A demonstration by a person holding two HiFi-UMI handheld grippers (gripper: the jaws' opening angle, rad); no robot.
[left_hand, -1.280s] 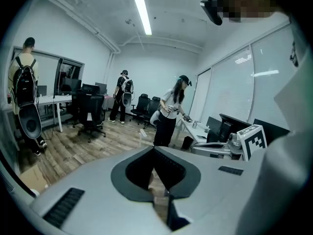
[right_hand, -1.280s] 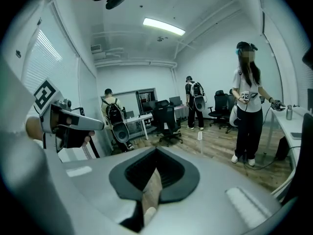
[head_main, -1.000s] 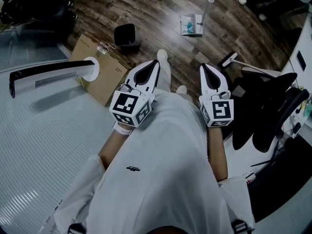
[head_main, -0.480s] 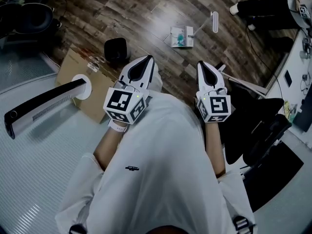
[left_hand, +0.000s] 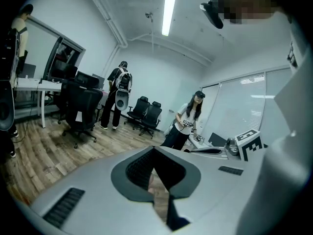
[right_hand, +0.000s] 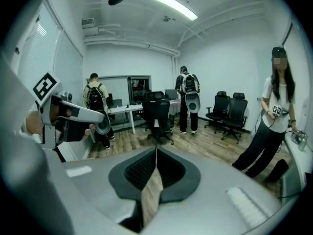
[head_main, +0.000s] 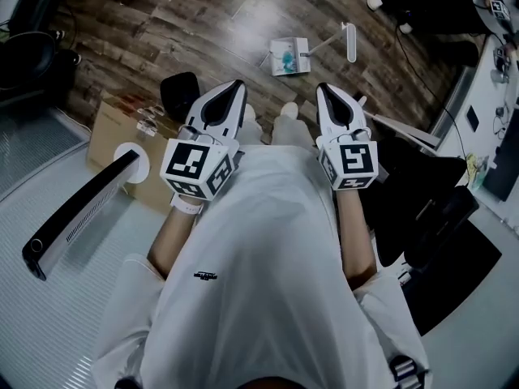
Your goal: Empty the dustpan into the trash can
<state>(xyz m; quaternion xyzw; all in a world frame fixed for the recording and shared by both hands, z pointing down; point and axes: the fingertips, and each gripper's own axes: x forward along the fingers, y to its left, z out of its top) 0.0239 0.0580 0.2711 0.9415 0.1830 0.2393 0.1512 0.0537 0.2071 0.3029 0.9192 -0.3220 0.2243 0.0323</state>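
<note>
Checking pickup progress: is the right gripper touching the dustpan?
Apart. The head view shows bare wooden floor between the right gripper and the dustpan.

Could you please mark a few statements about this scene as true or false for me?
1. The left gripper and the right gripper both have their fingers together with nothing between them. True.
2. The left gripper grips the dustpan by its handle. False: the dustpan lies on the wooden floor, ahead of both grippers and apart from them.
3. In the head view the black trash can stands left of the dustpan. True.
4. The cardboard box lies on the right gripper's side. False: it lies on the left, beside the trash can.
</note>
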